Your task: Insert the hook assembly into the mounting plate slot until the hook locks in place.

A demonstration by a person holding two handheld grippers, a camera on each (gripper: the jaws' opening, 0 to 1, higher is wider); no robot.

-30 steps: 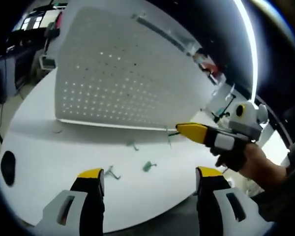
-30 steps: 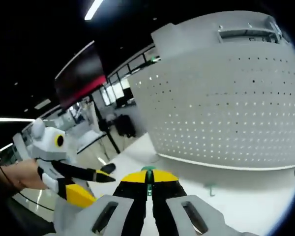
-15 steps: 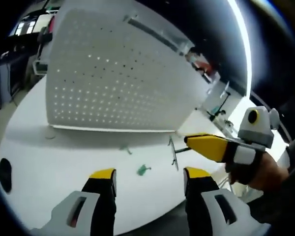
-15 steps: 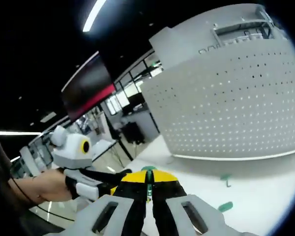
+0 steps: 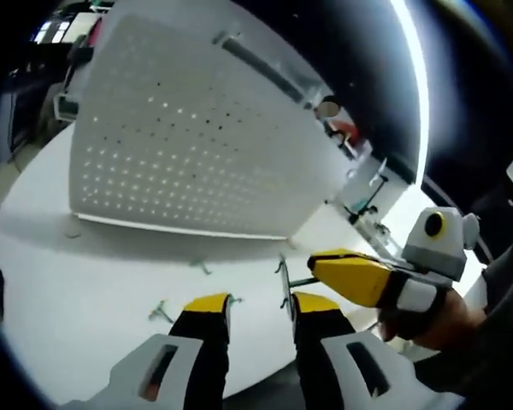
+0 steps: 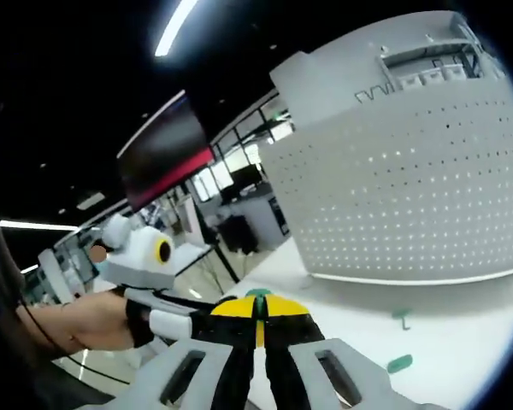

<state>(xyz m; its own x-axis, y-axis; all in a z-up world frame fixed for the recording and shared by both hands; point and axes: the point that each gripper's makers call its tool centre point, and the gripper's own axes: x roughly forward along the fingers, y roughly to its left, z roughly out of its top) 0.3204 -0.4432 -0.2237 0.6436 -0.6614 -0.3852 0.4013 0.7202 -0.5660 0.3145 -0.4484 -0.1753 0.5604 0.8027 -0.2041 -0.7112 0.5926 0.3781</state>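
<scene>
Your right gripper (image 6: 256, 314) has its yellow-tipped jaws pressed together on a small green-ended metal hook assembly (image 6: 257, 295), of which only a green sliver shows at the tips. In the left gripper view the same gripper (image 5: 321, 269) comes in from the right, carrying a thin wire hook (image 5: 285, 286) that sticks out just in front of your left gripper (image 5: 261, 304), whose jaws stand a little apart with nothing between them.

Beyond both grippers stands the large white perforated mounting plate (image 5: 188, 145), upright on the round white table (image 5: 60, 299), well apart from the held hook. Several spare green hooks (image 6: 400, 362) lie loose on the table near the foot of the plate.

The hook looks light, stiff and thin, so it will likely twist in a pinch grip. Hold it by the green base, leaving the wire prongs free to enter the holes. The plate seems rigid but may tip if you push hard, so steady it with your left gripper.
</scene>
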